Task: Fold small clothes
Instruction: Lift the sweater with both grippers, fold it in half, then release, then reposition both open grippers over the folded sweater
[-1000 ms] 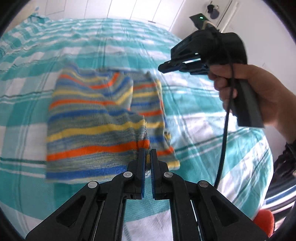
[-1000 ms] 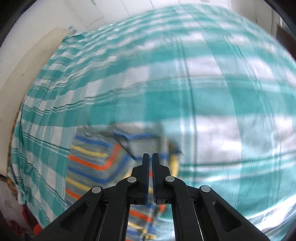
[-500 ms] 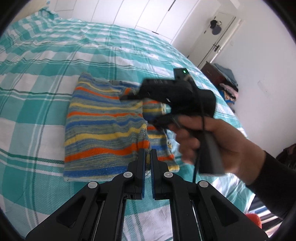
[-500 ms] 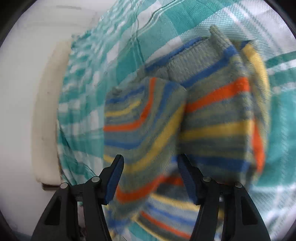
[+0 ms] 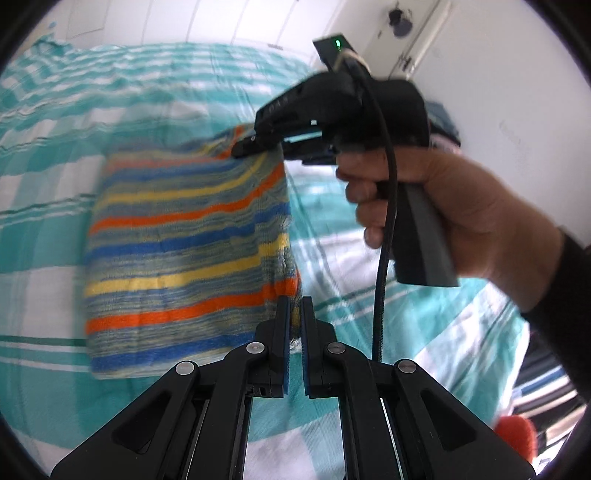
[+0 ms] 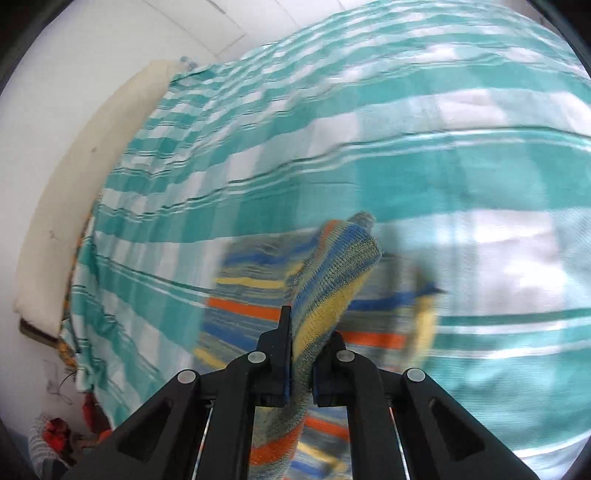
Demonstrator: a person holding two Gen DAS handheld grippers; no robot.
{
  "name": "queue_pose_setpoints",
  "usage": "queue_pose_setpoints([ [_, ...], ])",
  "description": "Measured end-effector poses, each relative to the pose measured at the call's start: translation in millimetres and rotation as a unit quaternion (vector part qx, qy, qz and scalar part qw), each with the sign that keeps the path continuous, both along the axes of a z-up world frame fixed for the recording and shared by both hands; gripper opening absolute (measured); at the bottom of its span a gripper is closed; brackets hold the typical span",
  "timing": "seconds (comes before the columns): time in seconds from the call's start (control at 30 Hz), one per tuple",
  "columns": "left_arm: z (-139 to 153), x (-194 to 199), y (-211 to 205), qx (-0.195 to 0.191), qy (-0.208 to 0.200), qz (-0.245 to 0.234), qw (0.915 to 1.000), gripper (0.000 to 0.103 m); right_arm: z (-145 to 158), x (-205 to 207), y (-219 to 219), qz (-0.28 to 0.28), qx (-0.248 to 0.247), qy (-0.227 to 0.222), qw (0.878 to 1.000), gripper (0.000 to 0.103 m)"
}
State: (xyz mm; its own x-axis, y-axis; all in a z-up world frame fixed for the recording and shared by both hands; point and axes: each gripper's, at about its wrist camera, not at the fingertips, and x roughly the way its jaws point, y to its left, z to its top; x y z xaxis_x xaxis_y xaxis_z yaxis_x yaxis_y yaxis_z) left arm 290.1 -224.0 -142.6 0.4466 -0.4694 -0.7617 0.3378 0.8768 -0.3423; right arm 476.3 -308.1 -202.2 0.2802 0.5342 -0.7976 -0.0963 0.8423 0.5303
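A knitted sweater (image 5: 177, 236) striped in blue, yellow, orange and grey lies folded on the teal-and-white checked bedsheet (image 5: 110, 92). My left gripper (image 5: 293, 308) is shut on its near right corner, where a bit of cloth shows between the pads. In a person's hand (image 5: 461, 206), my right gripper (image 5: 240, 149) sits at the sweater's far right corner. In the right wrist view, the right gripper (image 6: 306, 328) has its jaws closing on a raised fold (image 6: 340, 266) of the sweater (image 6: 251, 306), and the pads press the cloth.
The checked sheet (image 6: 332, 129) covers the whole bed. A cream mattress edge (image 6: 74, 166) runs along its left side. White cupboard doors (image 5: 184, 22) stand behind the bed. Something red (image 5: 513, 435) lies low at the right, and coloured clutter (image 6: 55, 439) sits on the floor.
The right gripper, open over the sweater half a second ago, has closed on its far right corner and lifted a fold. The left gripper keeps its hold on the near corner.
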Motion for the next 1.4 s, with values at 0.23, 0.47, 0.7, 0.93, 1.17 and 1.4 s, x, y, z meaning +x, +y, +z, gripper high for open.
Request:
queue_pose_setpoints([
  [0.23,-4.5,-23.7,30.0,-0.003,0.021,-0.004,0.9998,0.062,-34.7,-26.1,-49.6,-0.071,-0.038,0.013,0.997,0.052],
  [0.47,-11.3,7.4,129.6,-0.007,0.012,0.147,0.989,0.067,48.1,-113.0,-22.6,0.026,-0.032,-0.109,0.993,0.054],
  [0.7,-52.7,15.3,130.4,0.098,0.06,0.108,0.9875,0.047,-29.2,-186.8,17.8,0.111,-0.067,-0.041,0.991,0.036],
  [0.93,-0.3,54.5,130.9,0.065,-0.017,0.14,0.9879,0.071,46.0,-133.7,5.9,0.099,-0.054,-0.119,0.986,0.036],
  [1.17,-62.9,109.4,122.8,0.113,0.052,0.144,0.9817,0.069,-35.0,-48.8,7.5,0.096,-0.086,-0.015,0.992,0.037],
  [1.4,-33.7,115.0,136.7,0.07,0.012,0.167,0.9834,0.083,24.5,-27.0,3.8,0.079,-0.089,-0.133,0.984,0.05],
])
